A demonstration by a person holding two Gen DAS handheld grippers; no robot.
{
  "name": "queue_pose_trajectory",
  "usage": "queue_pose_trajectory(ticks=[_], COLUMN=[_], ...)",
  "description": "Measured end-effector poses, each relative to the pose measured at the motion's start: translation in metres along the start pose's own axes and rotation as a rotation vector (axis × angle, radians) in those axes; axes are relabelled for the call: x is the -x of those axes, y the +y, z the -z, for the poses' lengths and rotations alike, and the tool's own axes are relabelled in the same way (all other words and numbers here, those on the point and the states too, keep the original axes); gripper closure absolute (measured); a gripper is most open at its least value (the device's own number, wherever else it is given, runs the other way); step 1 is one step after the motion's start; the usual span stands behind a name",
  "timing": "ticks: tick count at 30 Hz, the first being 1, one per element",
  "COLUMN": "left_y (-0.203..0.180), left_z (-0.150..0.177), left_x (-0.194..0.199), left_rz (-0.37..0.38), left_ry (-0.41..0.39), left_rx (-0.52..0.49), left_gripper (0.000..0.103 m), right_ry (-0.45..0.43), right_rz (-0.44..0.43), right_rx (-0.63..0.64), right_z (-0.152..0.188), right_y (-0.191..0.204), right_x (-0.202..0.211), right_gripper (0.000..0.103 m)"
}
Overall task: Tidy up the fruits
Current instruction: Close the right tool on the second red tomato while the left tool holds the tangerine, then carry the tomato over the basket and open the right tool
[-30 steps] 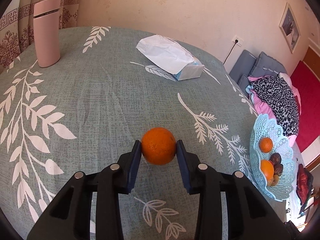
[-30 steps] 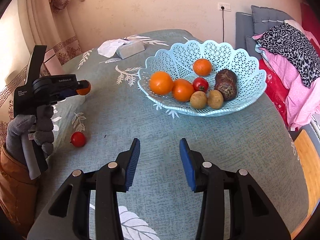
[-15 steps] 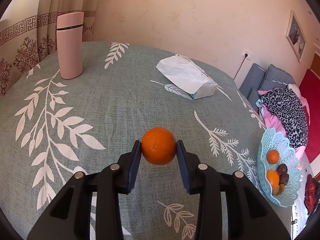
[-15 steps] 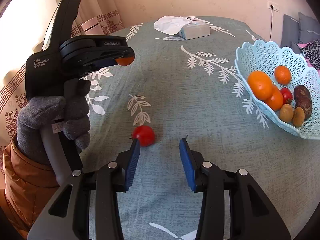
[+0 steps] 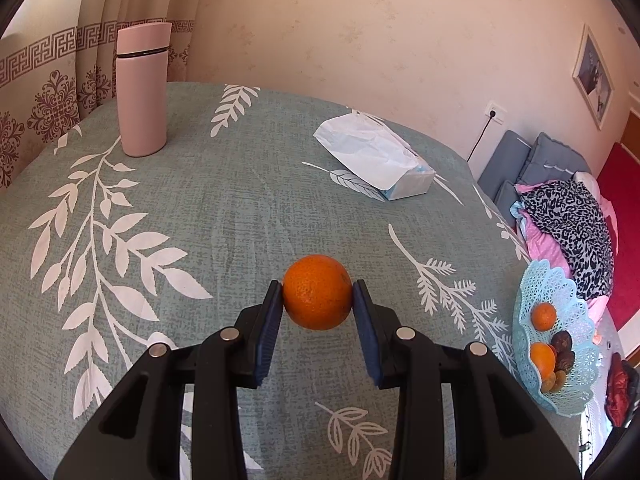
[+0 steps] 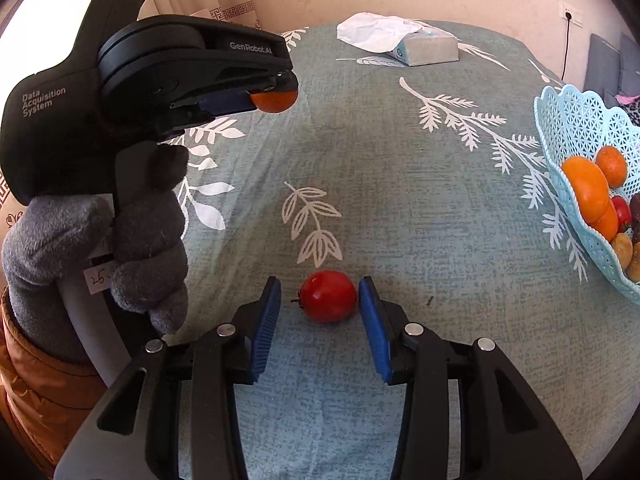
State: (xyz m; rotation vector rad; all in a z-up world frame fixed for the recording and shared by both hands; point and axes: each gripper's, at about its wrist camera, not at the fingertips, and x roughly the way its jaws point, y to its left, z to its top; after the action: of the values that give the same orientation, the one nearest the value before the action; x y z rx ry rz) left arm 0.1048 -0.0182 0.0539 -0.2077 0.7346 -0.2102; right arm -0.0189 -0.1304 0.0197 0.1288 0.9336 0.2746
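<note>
Left gripper (image 5: 317, 300): I have it clamped on the orange (image 5: 317, 292), both blue pads pressed against the fruit's sides, held above the tablecloth (image 5: 224, 216).
Orange from the right wrist view: I see only its front peeking out past the left gripper's (image 6: 276, 94) tips, up at the far left, well above the cloth.
Right gripper (image 6: 320, 306): my jaws stand wide apart, gripping nothing, low over the cloth.
Tomato (image 6: 328, 296): it lies on the tablecloth right between my right gripper's pads; there is a small gap on the left side, while the right pad sits just beside it and I cannot tell whether it touches.
Basket (image 6: 568, 120): the light blue lattice bowl sits at the right edge of the table, well apart from the tomato, with oranges, a small red fruit and brownish fruits inside.
Basket from the left wrist view: I see it (image 5: 580, 376) near the right table edge, well apart from the held orange.
Tissue pack (image 5: 376, 164): far side of the table, right of centre.
Pink flask (image 5: 142, 88): upright at the far left.
Gloved hand (image 6: 132, 240): grey glove wrapped around the left gripper's handle.
</note>
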Motion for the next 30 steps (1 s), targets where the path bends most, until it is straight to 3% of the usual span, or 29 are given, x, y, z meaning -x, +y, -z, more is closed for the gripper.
queue_pose_trajectory(ticks=[5,20,25,30], left_y=[-0.001,-0.004,-0.004,-0.003], left_z=[0.001,0.003,0.003,0.003], left_x=[-0.001,-0.001,0.0,0.0], left_rz=[-0.001,0.003,0.002,0.003], left_ry=[0.003,0.0,-0.001,-0.004], left_rx=[0.001,-0.008,-0.008,-0.004], left_gripper=[0.067,0.067,0.067,0.067], right_ry=[-0.024,-0.154,-0.133,-0.067], right_rz=[0.01,0.09,0.06,0.005], right_rx=[-0.001,-0.145,-0.163,-0.097], right_z=[-0.001,0.0,0.002,0.004], right_y=[-0.001,-0.047,-0.049,-0.025], right_x=[0.008,0.07,0.068,0.043], right_gripper=[0.073,0.073,0.068,0.065])
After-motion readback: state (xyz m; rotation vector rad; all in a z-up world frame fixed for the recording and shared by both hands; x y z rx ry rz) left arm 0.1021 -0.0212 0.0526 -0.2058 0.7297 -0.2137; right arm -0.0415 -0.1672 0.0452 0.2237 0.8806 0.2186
